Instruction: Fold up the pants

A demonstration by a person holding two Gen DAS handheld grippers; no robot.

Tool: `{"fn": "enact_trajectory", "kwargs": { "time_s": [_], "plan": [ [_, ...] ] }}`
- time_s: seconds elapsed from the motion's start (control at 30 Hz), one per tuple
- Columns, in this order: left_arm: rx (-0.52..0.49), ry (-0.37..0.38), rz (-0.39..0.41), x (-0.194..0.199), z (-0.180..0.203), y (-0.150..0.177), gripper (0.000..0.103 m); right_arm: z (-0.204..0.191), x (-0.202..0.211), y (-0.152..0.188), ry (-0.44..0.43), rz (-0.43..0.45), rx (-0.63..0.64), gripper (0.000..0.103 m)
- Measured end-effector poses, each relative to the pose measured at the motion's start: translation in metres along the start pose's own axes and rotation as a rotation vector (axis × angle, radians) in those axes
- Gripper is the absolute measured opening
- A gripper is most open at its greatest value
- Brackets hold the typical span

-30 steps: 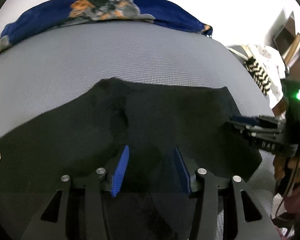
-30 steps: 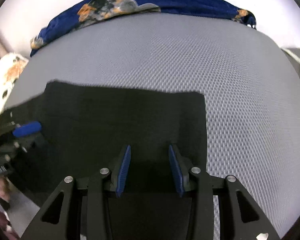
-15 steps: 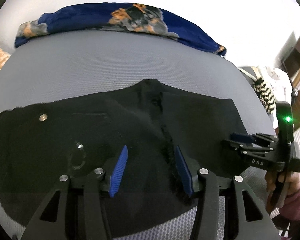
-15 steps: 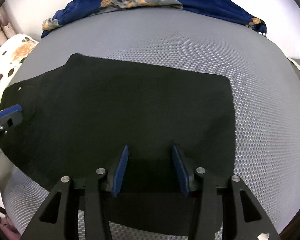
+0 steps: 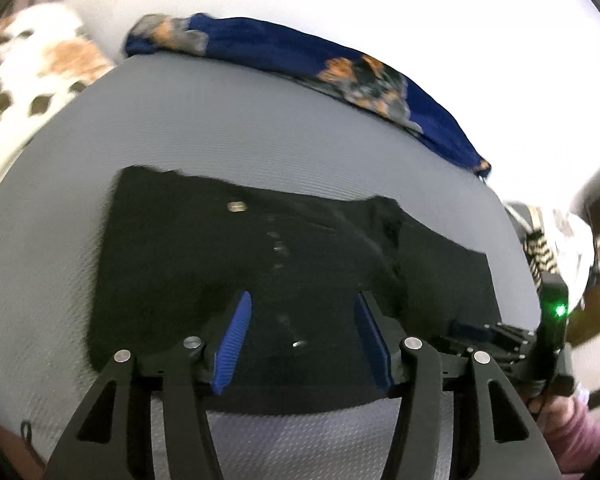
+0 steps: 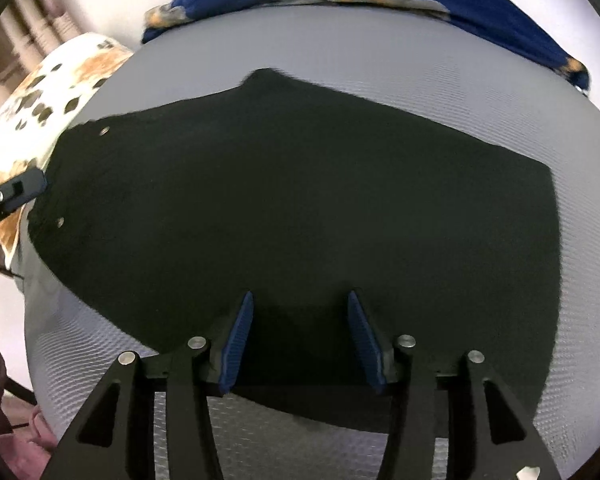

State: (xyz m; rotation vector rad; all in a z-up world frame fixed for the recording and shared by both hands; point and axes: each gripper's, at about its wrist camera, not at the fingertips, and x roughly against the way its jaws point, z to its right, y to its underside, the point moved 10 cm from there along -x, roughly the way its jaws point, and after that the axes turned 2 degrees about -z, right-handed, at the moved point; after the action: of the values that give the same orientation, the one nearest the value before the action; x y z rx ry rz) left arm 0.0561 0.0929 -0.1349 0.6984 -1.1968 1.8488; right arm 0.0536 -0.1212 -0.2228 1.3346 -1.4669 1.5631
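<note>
Black pants lie flat on a grey mesh surface, with metal buttons and a raised crease near the crotch. They also fill the right wrist view. My left gripper is open and empty, above the near edge of the pants. My right gripper is open and empty, above the near edge further right. The right gripper shows at the right of the left wrist view, the left gripper's fingertip at the left edge of the right wrist view.
A blue floral cloth lies along the far edge of the grey surface. A white spotted cloth sits at the far left. Striped fabric and wooden furniture stand off the right side.
Both grippers have pulled back and up from the pants. More of the pants and the grey surface in front of them now shows. Both grippers stay open.
</note>
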Motion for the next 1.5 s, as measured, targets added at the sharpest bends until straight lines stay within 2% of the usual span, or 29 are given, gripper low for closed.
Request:
{"fn": "enact_trajectory", "kwargs": {
  "time_s": [0.2,0.33,0.63,0.97,1.07,1.23,1.5],
  "plan": [
    [0.168,0.028,0.033,0.032,-0.047,0.009,0.055,-0.036,-0.006,-0.006,-0.058,-0.014,0.053,0.053],
    [0.303,0.086,0.060,0.049,-0.073,0.020,0.055,-0.047,-0.006,-0.015,-0.130,-0.021,0.035,0.059],
    [0.446,0.184,0.009,0.030,-0.083,0.063,0.055,-0.044,-0.009,-0.031,-0.130,-0.022,-0.004,0.060],
    [0.541,0.199,0.058,0.013,-0.115,0.080,0.055,-0.052,-0.018,-0.024,-0.058,-0.049,0.065,0.068],
    [0.567,0.247,0.089,0.012,-0.121,0.079,0.055,-0.052,-0.019,-0.025,-0.059,-0.051,0.050,0.071],
    [0.554,0.261,0.120,0.009,-0.129,0.067,0.055,-0.053,-0.022,-0.027,-0.051,-0.052,0.037,0.072],
    [0.512,0.240,0.146,0.007,-0.134,0.045,0.055,-0.053,-0.024,-0.027,-0.050,-0.051,0.026,0.075]
  ]
}}
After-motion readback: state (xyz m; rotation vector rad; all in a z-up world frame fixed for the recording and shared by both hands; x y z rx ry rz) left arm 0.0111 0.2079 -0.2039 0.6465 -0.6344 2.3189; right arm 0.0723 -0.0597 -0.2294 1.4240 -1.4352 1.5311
